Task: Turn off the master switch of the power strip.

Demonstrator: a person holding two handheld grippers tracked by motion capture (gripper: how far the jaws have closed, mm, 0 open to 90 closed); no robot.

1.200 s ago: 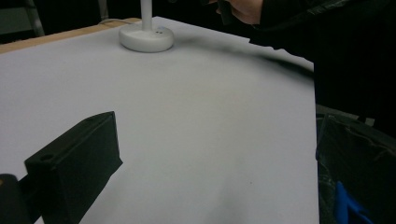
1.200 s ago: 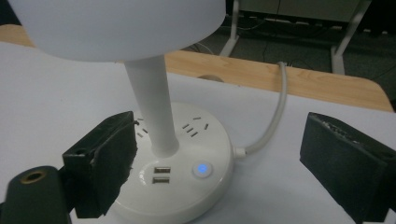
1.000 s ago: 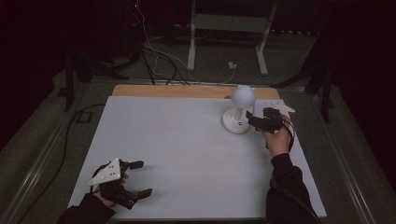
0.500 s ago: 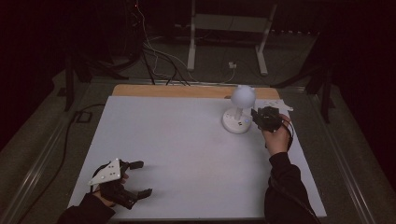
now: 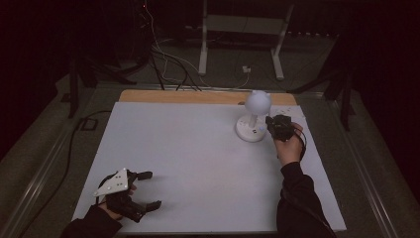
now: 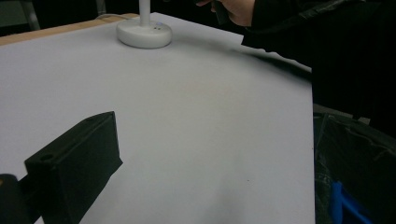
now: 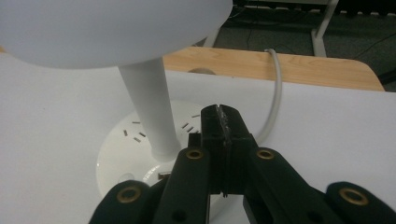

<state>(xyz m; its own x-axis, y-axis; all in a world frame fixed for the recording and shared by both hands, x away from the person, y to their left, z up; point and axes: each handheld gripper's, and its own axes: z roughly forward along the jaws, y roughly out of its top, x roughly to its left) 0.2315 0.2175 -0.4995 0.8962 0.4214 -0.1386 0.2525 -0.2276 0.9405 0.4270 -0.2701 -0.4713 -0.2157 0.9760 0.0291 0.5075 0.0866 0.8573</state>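
While fingers pressed together, right gripper [image 7: 219, 112] over base | lamp [image 5: 253, 119]: white, round shade, slim stem | left gripper [image 5: 141, 191] spread

We are finding no readable text, label, brand or number anywhere. We are seeing only small dash-like marks on the white lamp base [image 7: 140, 154], arranged in short groups near the stem, too small and plain to read as letters or digits. In the left gripper view the same lamp base [image 6: 144, 35] is showing two tiny dots, also unreadable.
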